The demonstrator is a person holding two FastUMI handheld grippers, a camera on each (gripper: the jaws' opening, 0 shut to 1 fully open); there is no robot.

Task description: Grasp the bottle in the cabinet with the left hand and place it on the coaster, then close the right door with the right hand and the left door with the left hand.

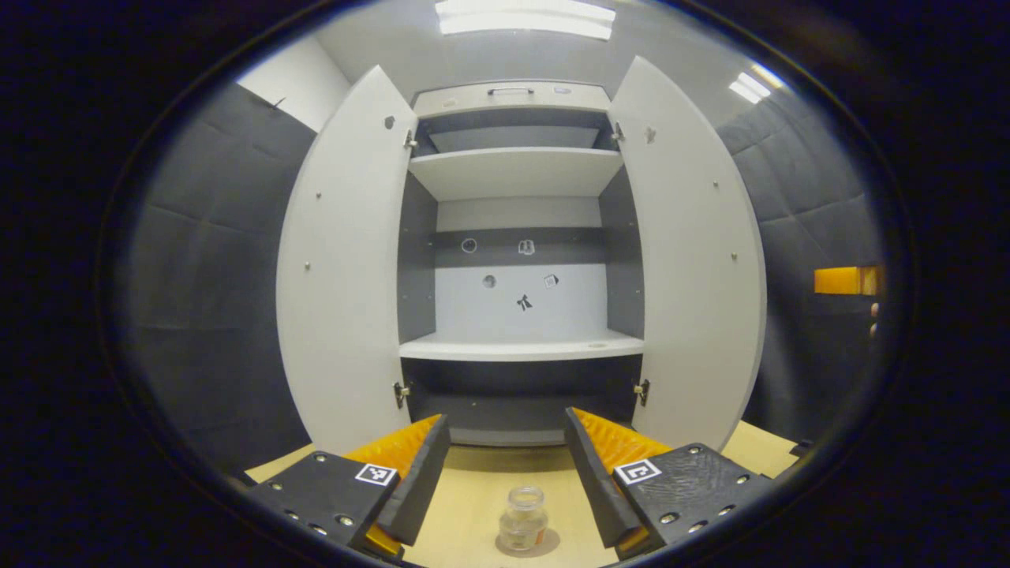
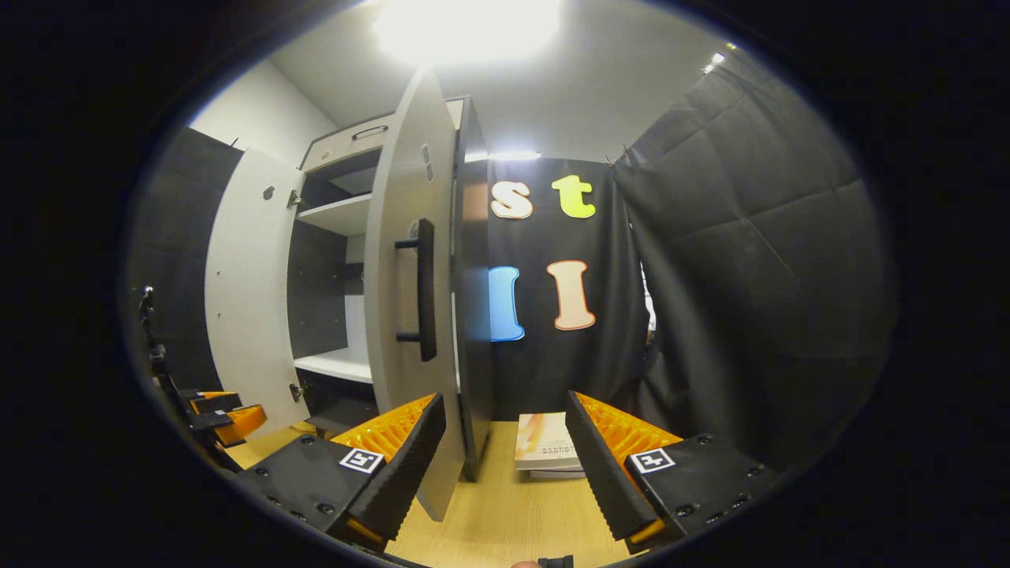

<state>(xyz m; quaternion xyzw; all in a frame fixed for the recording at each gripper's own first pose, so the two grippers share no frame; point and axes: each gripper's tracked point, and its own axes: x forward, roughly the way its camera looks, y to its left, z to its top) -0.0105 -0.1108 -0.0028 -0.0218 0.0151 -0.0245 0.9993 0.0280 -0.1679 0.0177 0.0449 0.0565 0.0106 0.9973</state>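
Observation:
A small clear glass bottle point(image 1: 523, 517) stands upright on the wooden table point(image 1: 473, 505), on a dark round patch point(image 1: 554, 543) that may be the coaster. My left gripper point(image 1: 506, 416) is open above and around it, fingers apart and not touching it. The white cabinet has its left door point(image 1: 339, 276) and right door point(image 1: 694, 260) swung wide, and its middle shelf point(image 1: 521, 345) is bare. In the right gripper view, the right door point(image 2: 402, 315) stands edge-on with its black handle point(image 2: 426, 288). My right gripper point(image 2: 505, 397) is open just beside the door's lower edge.
A thin book point(image 2: 544, 442) lies on the table point(image 2: 505, 513) to the right of the right door. Padded dark walls point(image 2: 750, 276) close in the booth. The left gripper point(image 2: 225, 414) shows at the far left of the right gripper view.

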